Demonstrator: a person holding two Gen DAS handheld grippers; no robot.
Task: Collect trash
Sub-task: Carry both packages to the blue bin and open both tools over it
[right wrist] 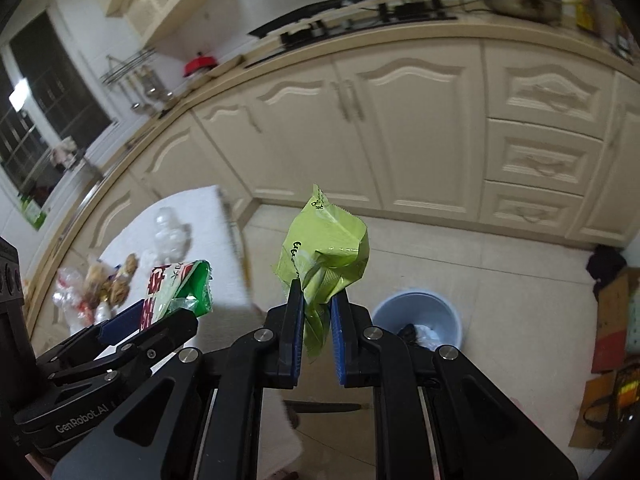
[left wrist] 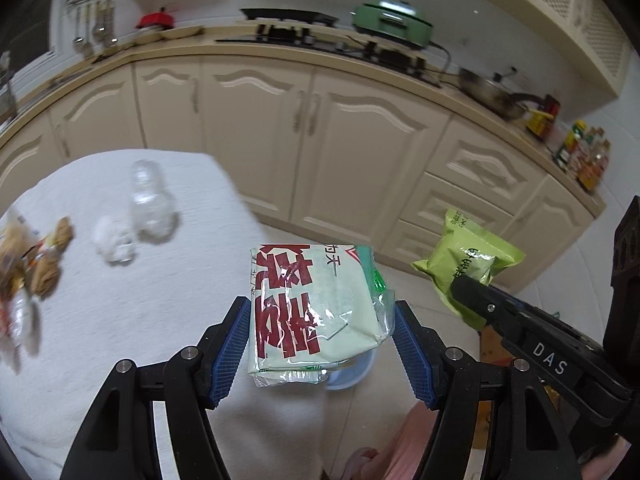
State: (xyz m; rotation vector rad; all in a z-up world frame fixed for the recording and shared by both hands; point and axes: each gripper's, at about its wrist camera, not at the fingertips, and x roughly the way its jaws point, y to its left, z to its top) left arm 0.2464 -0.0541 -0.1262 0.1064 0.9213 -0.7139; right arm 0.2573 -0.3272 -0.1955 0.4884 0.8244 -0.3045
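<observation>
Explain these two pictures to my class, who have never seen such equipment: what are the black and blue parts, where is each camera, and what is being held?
No robot here: a person holds a two-fingered tool in each hand, each carrying a wide-angle camera that looks along its fingers. In the left camera's view, the left tool holds a pale green packet with red characters. In the right camera's view, the right tool pinches a lime green wrapper. On the white-covered table lie a clear plastic bottle, a crumpled white tissue and some snack wrappers. A blue bin stands on the floor.
</observation>
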